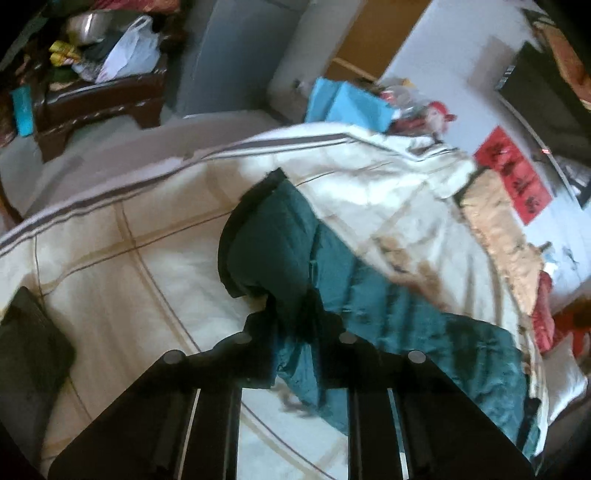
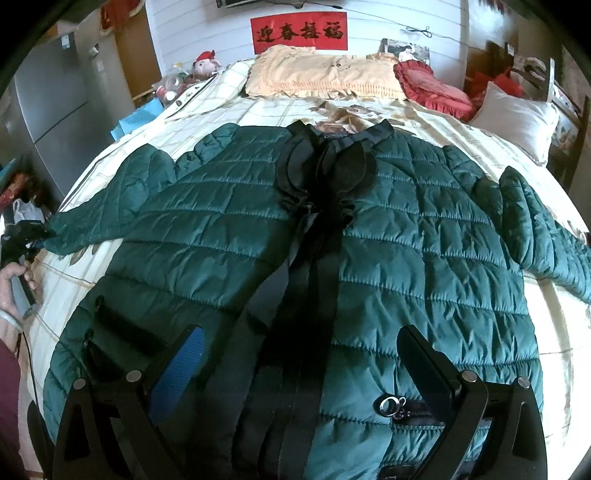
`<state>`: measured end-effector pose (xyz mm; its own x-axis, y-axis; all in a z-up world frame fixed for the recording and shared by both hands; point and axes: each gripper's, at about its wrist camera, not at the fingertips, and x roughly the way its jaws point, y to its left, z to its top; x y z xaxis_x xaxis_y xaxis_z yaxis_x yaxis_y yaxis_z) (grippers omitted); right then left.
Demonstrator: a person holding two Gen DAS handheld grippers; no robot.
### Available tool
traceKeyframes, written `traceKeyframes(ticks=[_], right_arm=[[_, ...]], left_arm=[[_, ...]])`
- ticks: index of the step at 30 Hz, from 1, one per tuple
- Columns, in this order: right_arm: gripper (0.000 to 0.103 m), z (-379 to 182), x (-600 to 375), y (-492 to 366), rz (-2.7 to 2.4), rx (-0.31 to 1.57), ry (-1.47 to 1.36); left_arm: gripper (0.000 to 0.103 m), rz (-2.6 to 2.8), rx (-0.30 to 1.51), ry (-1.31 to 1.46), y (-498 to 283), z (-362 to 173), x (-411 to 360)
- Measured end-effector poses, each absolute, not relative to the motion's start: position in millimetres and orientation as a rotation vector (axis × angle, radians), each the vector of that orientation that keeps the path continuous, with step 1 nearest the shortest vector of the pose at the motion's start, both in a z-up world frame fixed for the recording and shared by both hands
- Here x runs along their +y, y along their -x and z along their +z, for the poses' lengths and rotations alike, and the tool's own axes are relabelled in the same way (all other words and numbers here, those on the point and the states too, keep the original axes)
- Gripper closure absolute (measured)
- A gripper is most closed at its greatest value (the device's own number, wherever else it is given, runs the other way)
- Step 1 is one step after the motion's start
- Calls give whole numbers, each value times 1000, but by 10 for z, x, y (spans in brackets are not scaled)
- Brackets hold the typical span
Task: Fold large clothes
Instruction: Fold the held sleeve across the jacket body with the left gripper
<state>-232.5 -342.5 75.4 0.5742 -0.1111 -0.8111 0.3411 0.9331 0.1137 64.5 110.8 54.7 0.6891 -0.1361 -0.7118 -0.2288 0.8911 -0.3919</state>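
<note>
Both tongs — left (image 1: 295, 314), right (image 2: 299, 350) — on jacket (image 2: 406, 240)

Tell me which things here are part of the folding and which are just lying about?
Part of the job: green quilted jacket, left gripper pinching its sleeve, right gripper open above it.

Just lying about: beige pillow, red cushion, white pillow, red banner.

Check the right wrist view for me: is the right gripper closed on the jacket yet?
No. The right gripper hangs open over the green jacket, its fingers spread wide to either side of the black front placket.
</note>
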Motion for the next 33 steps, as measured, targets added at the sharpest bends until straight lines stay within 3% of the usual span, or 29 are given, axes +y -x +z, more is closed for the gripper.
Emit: traceKeyframes(ticks=[18,33], right_arm=[[0,877,-3639,2654,-288,870,-313],[0,867,-3916,2918,-326,846,-359]], left_arm=[[92,-333,724,245,121,1536,-637],[93,-580,802,102,647,1377,-2190]])
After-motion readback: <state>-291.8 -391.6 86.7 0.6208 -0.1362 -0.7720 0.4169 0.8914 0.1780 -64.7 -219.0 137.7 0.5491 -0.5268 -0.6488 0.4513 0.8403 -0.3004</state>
